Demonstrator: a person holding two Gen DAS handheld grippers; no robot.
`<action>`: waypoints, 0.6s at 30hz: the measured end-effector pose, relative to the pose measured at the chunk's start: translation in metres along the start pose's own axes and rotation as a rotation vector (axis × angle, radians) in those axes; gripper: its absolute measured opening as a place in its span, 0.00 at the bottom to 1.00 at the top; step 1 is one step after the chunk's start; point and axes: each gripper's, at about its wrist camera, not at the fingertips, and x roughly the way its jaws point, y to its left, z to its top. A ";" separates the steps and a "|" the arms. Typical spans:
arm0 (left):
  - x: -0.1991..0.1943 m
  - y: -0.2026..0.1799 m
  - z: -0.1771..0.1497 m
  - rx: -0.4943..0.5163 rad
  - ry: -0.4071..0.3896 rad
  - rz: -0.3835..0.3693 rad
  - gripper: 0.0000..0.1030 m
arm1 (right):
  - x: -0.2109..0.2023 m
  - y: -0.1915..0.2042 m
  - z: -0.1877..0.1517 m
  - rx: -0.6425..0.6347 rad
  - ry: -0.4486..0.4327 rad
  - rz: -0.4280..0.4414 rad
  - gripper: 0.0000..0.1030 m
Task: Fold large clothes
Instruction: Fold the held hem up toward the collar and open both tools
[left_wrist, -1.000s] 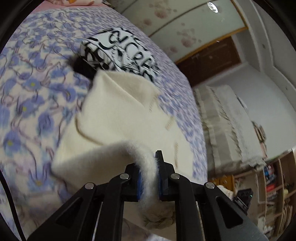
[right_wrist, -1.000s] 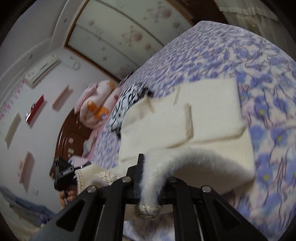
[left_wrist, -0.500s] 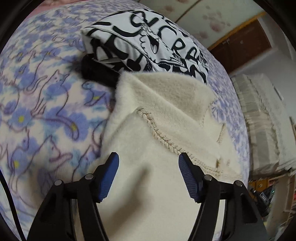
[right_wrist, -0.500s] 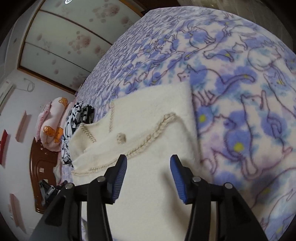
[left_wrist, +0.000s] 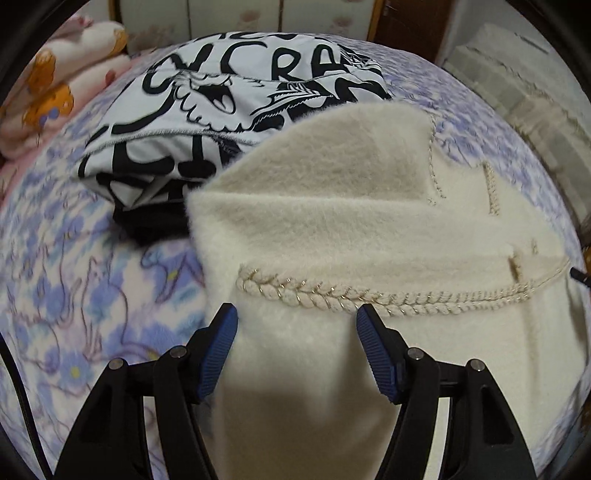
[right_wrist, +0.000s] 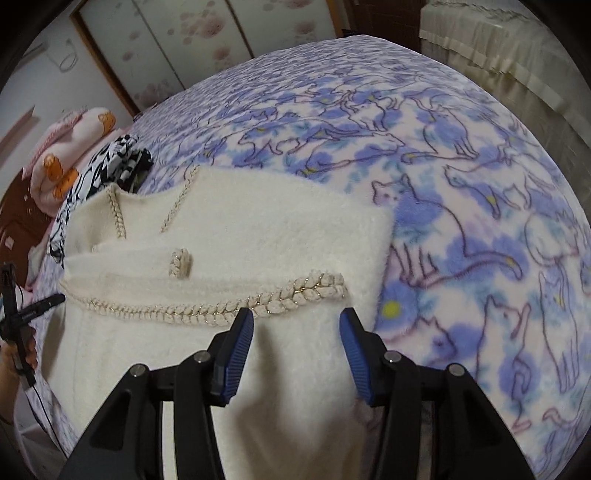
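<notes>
Folding looks nearly finished to you: the cream sweater (left_wrist: 332, 229) lies on the cat-print blanket (right_wrist: 461, 184) as a compact, layered rectangle, its far corner just overlapping the black-and-white folded garment (left_wrist: 229, 96), with the pink pillow (left_wrist: 44, 85) beyond that. What seems left, judging by the layers, is at most one more fold or a smoothing of the near end, which runs out of view below both cameras. Your sweater is thick and fluffy, so its edges sit rounded rather than crisp. A braided trim (right_wrist: 221, 306) crosses the top layer, and a small knitted button (right_wrist: 180, 261) sits above it. Your left gripper (left_wrist: 295, 350) hovers with jaws spread wide, holding nothing; your right gripper (right_wrist: 295, 350) is likewise parted and empty over the cloth
</notes>
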 end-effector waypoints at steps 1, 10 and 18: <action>0.002 0.000 0.001 0.017 0.001 0.009 0.64 | 0.000 0.003 -0.001 -0.027 0.003 -0.010 0.49; 0.008 0.003 -0.002 0.078 -0.001 0.003 0.66 | 0.006 0.020 -0.003 -0.208 0.030 -0.126 0.49; 0.021 0.001 0.005 0.098 0.026 -0.012 0.72 | 0.017 0.014 0.002 -0.173 0.038 -0.144 0.54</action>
